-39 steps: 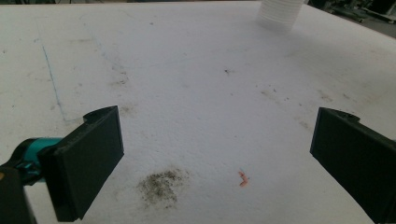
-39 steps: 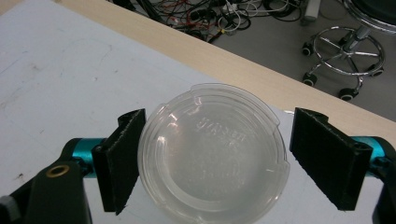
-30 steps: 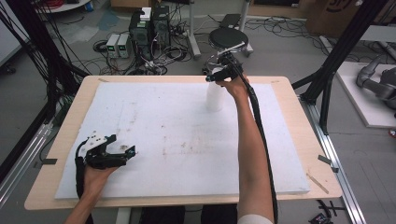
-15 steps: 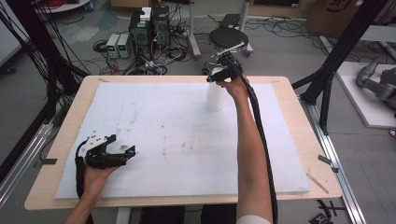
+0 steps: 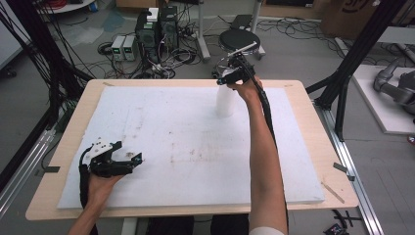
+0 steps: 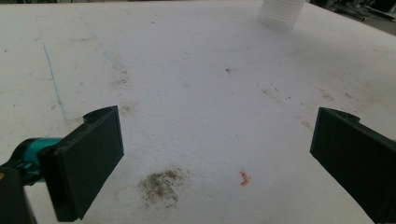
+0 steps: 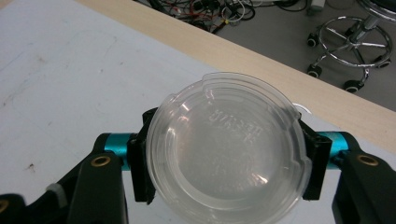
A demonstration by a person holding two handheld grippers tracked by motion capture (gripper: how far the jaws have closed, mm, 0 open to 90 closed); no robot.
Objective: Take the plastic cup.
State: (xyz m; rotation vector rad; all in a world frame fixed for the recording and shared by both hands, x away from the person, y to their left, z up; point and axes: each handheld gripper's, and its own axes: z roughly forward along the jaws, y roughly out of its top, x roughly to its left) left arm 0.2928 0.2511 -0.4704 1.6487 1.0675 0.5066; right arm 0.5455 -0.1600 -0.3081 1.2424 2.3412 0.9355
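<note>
A tall white cup [image 5: 225, 102] stands upright at the far middle of the white foam board [image 5: 293, 161]; its base [image 6: 281, 11] also shows at the top of the left gripper view. Directly above the cup, my right gripper [image 5: 230, 74] is shut on a round clear plastic lid [image 7: 229, 149], which lies flat between the two black jaws of that gripper [image 7: 229, 170]. Near the board's front left corner rests my left gripper [image 5: 134, 160], jaws wide apart over bare, stained foam, nothing between them [image 6: 217, 158].
The foam board covers most of the wooden table [image 5: 337, 147]. Beyond the far edge are a wheeled stool [image 5: 240, 36], computer boxes [image 5: 156, 24] and tangled cables on the floor. Black frame posts [image 5: 352, 63] rise at both sides.
</note>
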